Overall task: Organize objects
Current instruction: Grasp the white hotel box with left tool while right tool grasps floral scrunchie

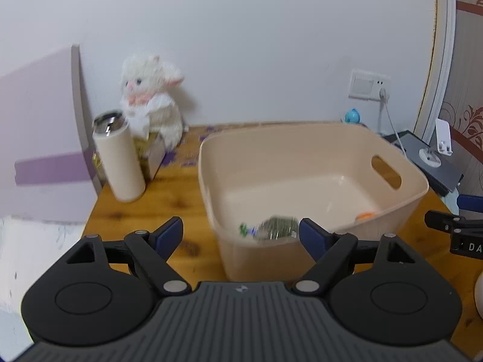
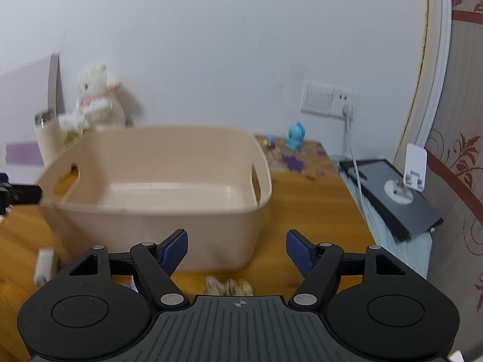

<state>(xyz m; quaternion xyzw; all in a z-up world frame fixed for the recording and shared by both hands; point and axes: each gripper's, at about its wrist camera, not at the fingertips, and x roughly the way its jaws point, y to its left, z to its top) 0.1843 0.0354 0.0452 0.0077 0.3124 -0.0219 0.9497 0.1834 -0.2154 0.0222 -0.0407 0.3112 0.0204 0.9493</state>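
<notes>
Left gripper stands wide apart with nothing between its 2 blue pads, poised over the near rim of the beige plastic bin. A blurred, shiny green-and-silver packet sits just inside that rim, beside the right fingertip. Bare wooden table lies ahead of the left finger; beyond stands a smooth cream flask.

Right gripper also gapes, holding nothing, facing the bin's outer wall. A crumpled yellowish wrapper lies between its fingers.
</notes>
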